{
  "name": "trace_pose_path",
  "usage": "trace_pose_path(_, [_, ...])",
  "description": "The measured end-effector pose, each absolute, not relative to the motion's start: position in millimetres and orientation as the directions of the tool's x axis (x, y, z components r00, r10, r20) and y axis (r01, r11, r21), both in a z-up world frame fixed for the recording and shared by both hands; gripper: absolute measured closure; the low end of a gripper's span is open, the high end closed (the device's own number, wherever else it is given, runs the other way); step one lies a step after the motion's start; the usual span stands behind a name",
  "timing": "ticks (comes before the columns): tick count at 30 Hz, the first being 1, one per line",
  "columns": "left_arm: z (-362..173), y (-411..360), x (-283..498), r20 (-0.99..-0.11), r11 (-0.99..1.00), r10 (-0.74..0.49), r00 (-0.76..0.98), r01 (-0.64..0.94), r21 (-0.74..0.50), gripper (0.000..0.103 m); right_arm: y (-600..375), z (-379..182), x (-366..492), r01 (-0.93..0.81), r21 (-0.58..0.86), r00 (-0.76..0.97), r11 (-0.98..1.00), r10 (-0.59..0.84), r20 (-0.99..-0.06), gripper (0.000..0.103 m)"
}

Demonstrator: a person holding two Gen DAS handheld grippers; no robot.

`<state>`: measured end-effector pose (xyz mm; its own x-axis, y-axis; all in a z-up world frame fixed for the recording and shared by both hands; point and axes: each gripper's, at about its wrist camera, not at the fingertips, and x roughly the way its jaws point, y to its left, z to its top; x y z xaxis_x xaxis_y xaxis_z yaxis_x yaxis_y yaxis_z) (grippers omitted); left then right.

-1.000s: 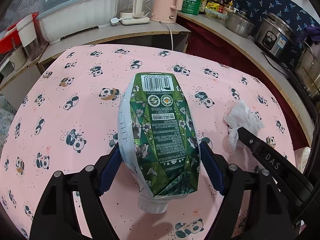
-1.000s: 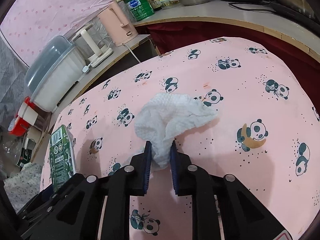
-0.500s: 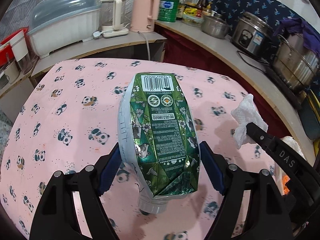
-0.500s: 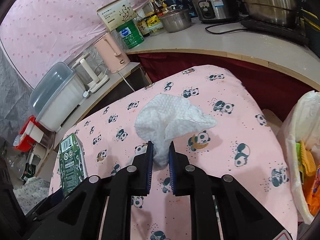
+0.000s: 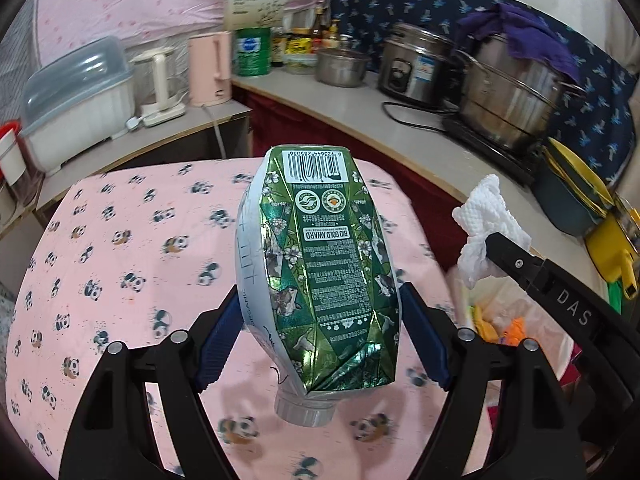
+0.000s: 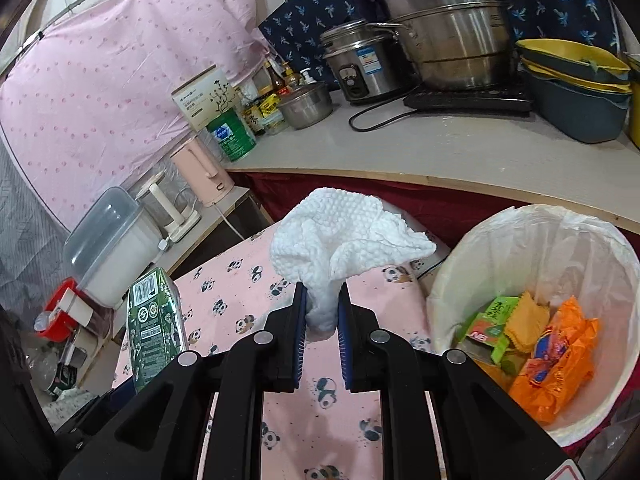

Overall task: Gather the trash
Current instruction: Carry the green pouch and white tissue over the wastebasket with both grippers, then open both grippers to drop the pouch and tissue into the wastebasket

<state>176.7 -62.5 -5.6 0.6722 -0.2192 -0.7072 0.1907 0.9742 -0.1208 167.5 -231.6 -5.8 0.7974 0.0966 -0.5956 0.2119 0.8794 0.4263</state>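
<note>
At four o'clock waits the lined bin (image 6: 500, 236); left gripper (image 5: 320, 340) clamps the green carton (image 5: 320, 264), right gripper (image 6: 322, 320) pinches the tissue (image 6: 344, 236), neither dropped yet.

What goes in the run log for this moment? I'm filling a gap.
left gripper: shut on green carton | right gripper: shut on white paper towel | both above table | lined trash bin: right, holds wrappers

One crushed green foil carton (image 5: 320, 264) and one crumpled white paper towel (image 6: 344, 240) hang above one pink panda-print tablecloth (image 5: 120, 248); beside it, one white-lined trash bin (image 6: 500, 240); behind it, one pink kettle (image 5: 210, 68), three steel pots (image 5: 508, 108).
</note>
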Motion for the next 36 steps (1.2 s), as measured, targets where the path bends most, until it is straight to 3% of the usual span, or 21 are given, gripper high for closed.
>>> trace_pose_path(24, [-10.3, -247.4, 123.8, -0.734, 0.829, -0.424, 0.530, 0.553, -0.079, 0.029, -386.0, -10.6, 43.7, 0.463, 0.471, 0.807, 0.750, -0.137, -0.574, 0.089])
trace_pose_path(36, [-17.0, -249.8, 146.7, -0.716, 0.851, -0.421, 0.557, 0.515, -0.100, 0.018, -396.7, -26.3, 45.2, 0.485, 0.474, 0.792, 0.735, -0.139, -0.595, 0.089])
